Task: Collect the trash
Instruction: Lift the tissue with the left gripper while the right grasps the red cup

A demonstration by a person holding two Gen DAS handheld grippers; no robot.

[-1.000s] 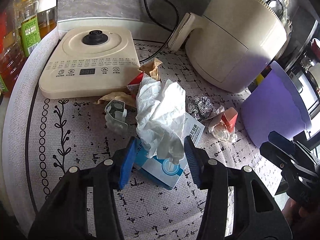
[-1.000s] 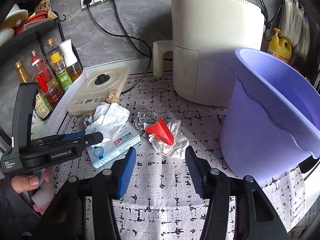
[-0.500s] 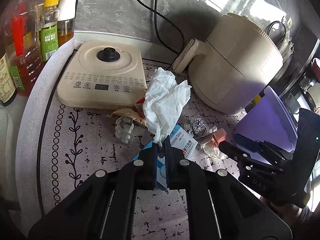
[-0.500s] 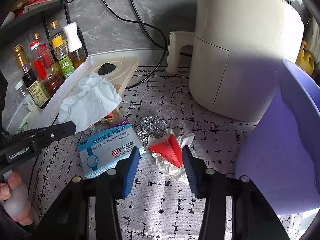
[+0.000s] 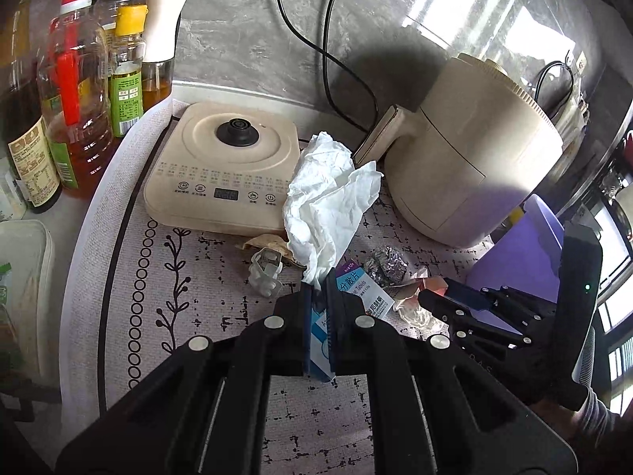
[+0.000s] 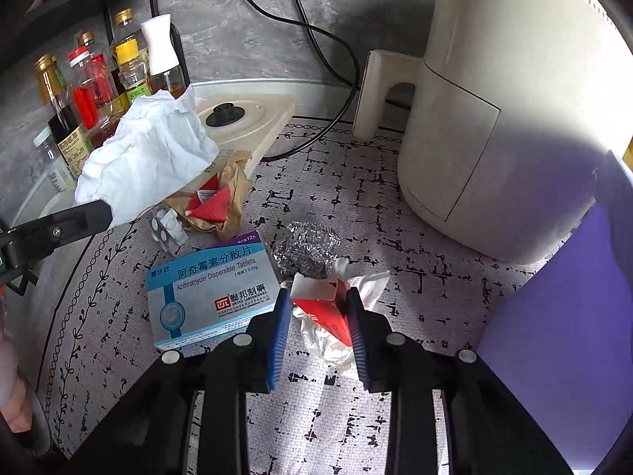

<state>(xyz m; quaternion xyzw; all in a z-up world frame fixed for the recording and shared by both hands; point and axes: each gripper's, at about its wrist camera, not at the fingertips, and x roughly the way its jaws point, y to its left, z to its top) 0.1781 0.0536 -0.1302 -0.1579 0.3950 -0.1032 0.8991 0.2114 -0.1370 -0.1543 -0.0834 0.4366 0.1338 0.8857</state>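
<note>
Left wrist view: the left gripper [image 5: 319, 297] is seen at lower centre of the frame, angled down toward the mat [image 5: 190, 316], jaws pressed together on the lower tip of a crumpled white tissue [image 5: 328, 206]. The tissue is held up off the mat, standing in front of the cream hot plate [image 5: 221, 166] at centre. Just behind the fingers, a blue-and-white pill box [image 5: 364, 293] lies flat on the mat. A clear blister pack [image 5: 265, 273] and brown paper [image 5: 265, 242] are seen left of the tissue; a foil ball [image 5: 385, 267] lies to the right of it. The right gripper [image 5: 439, 297] enters from the right edge, tilted down, w/ a purple bin [image 5: 518, 261] behind it.

Right wrist view: the right gripper [image 6: 318, 316] is seen at lower centre, pointed steeply down; its jaws are closing around a red-and-white carton scrap [image 6: 324, 304] lying on crumpled white wrap [image 6: 328, 340]. The blue pads [image 6: 279, 332] flank the scrap; whether they press on it yet cannot be told. The left gripper [image 6: 101, 211] comes in from the left edge w/ the tissue [image 6: 146, 162] lifted above the mat. The pill box [image 6: 209, 289] is at centre left, foil ball [image 6: 308, 249] above the scrap, bin [image 6: 565, 316] at right, air fryer [image 6: 502, 111] at upper right.
</note>
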